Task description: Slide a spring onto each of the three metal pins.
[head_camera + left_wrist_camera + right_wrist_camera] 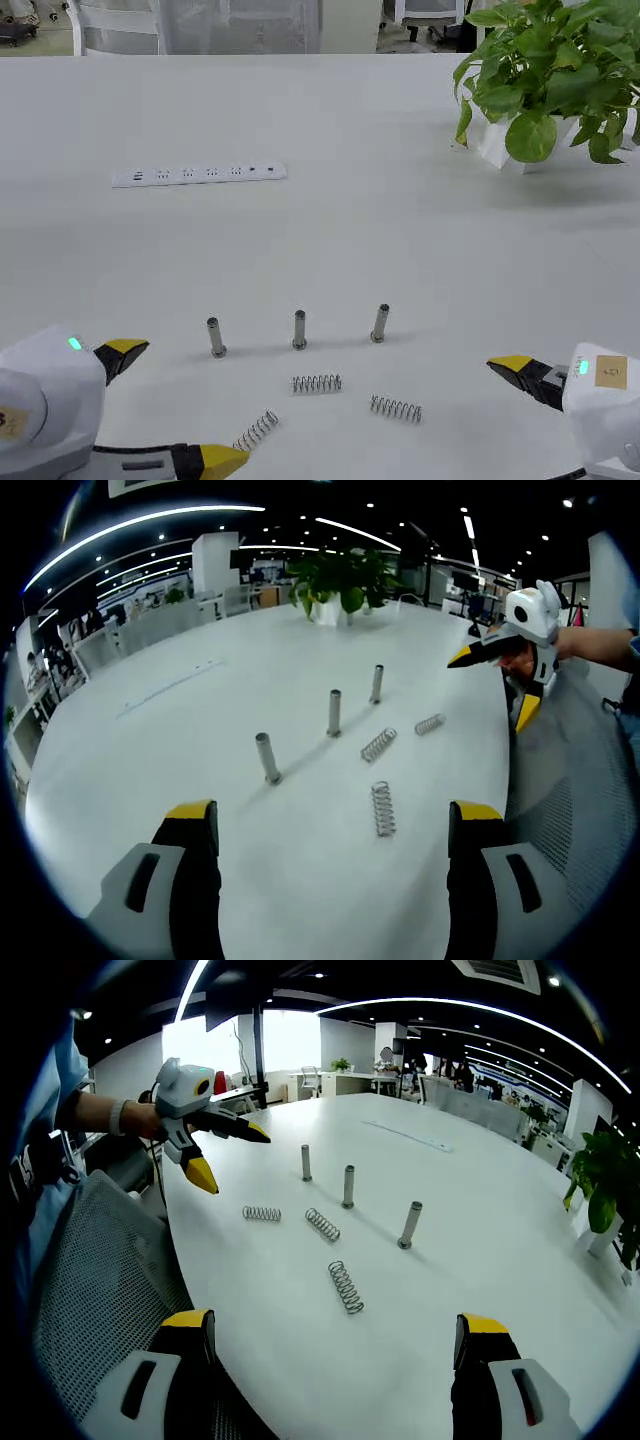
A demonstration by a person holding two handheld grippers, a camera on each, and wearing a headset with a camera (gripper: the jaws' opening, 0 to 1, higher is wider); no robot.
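The left gripper (190, 403) and right gripper (335, 1328) hover, fingers spread and empty. Beyond them three springs (316, 383) lie loose on the table (350, 230), just short of the three upright pins (299, 329). Grip one spring near an end, leaving its bore clear for the pin.

White surface (400, 230); silver-grey pins (299, 329) and springs (316, 383); white power strip (198, 174); green plant (550, 60) in a white pot (495, 145); left gripper (175, 403) and right gripper (492, 688) white, their jaws black with yellow tips
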